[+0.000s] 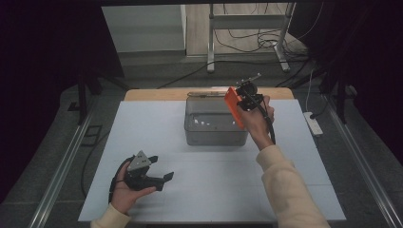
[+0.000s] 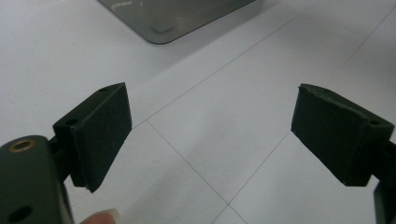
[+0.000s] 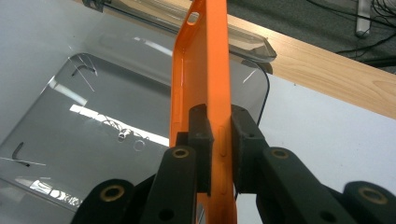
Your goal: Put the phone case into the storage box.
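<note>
An orange phone case (image 1: 233, 105) hangs over the right side of a clear plastic bin (image 1: 215, 126), with my right gripper (image 1: 243, 100) shut on it. In the right gripper view the jaws pinch the orange case (image 3: 205, 79) by its edge, and the clear bin (image 3: 84, 126) lies below and to the left. My left gripper (image 1: 159, 176) rests low over the white table (image 1: 214, 190) at the front left, held in a hand. Its jaws stand wide apart with nothing between the pads (image 2: 100, 133), and a corner of the bin (image 2: 163, 28) shows ahead.
The bin's lid (image 3: 233, 37) stands open at its far side, near the table's wooden back edge (image 1: 152, 93). A white power strip (image 1: 314, 123) lies off the table's right side. A metal stand (image 1: 247, 28) and cables sit on the floor behind.
</note>
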Action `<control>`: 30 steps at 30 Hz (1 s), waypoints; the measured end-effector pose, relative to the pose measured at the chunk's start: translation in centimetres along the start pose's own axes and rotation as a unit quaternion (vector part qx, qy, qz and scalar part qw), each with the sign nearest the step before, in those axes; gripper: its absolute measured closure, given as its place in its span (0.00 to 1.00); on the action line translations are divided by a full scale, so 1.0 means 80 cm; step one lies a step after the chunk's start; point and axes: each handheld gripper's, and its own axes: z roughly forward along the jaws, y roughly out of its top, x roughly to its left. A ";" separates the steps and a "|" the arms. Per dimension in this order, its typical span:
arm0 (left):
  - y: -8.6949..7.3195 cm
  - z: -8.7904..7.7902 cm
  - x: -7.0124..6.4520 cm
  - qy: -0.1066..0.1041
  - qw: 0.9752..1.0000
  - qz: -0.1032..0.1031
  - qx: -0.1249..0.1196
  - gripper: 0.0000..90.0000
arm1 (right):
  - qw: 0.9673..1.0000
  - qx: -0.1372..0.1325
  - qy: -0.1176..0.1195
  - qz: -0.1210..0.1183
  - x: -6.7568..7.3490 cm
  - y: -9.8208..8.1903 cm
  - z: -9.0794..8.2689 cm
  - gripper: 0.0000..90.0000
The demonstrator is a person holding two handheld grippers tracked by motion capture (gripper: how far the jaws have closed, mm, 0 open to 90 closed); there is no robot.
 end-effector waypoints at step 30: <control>0.000 -0.001 0.000 0.002 1.000 0.001 -0.001 0.14 | 1.000 0.020 -0.007 -0.010 0.008 -0.008 0.014 0.89</control>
